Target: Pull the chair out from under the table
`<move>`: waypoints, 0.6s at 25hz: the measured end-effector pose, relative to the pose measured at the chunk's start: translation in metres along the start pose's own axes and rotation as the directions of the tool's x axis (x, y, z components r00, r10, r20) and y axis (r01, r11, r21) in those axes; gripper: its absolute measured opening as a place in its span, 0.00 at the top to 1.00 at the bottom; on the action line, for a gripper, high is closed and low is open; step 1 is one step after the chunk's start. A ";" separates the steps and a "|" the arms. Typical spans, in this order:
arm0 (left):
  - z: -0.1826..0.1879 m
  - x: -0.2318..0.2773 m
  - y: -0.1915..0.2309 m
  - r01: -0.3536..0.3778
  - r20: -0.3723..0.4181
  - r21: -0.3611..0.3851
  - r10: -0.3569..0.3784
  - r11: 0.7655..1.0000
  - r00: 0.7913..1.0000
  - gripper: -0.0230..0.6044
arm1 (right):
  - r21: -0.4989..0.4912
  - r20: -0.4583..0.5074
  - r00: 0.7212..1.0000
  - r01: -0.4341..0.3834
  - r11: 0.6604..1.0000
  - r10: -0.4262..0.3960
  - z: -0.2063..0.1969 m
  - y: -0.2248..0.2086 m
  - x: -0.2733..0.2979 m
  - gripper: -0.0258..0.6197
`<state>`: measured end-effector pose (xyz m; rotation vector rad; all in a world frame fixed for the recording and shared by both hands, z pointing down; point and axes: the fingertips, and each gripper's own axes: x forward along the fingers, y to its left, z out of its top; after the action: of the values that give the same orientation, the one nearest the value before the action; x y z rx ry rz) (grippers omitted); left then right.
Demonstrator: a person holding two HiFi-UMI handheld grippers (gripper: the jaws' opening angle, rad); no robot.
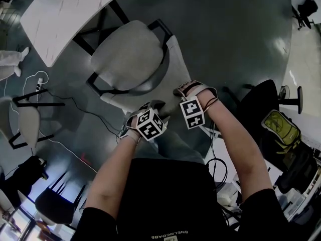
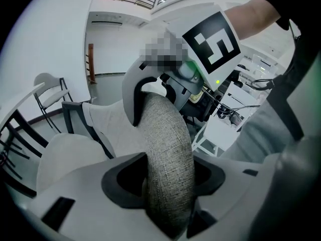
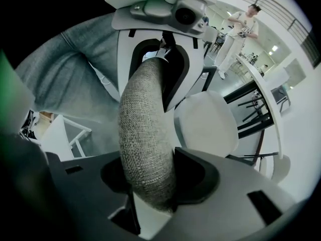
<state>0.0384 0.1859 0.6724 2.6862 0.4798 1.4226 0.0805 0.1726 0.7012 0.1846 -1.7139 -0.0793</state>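
The left hand-held gripper (image 2: 168, 182) and right hand-held gripper (image 3: 150, 177) each clamp the chair's (image 1: 128, 59) backrest (image 1: 174, 67) rim, side by side, probably for a straight, even pull. The seat lies just beside the counter (image 1: 60, 19).

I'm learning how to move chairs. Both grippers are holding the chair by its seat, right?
No. The left gripper and right gripper hold the chair by the top of its backrest, not its seat. Each gripper view shows the grey backrest clamped between that gripper's jaws.
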 end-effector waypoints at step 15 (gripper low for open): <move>0.013 0.017 -0.058 0.053 -0.003 -0.013 -0.053 0.999 0.999 0.62 | 0.005 -0.016 1.000 -0.023 1.000 0.024 -0.009 0.059 -0.015 0.67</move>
<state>0.0441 0.2477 0.6668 2.6411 0.5364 1.4111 0.0869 0.2339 0.6978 0.1681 -1.6998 -0.0562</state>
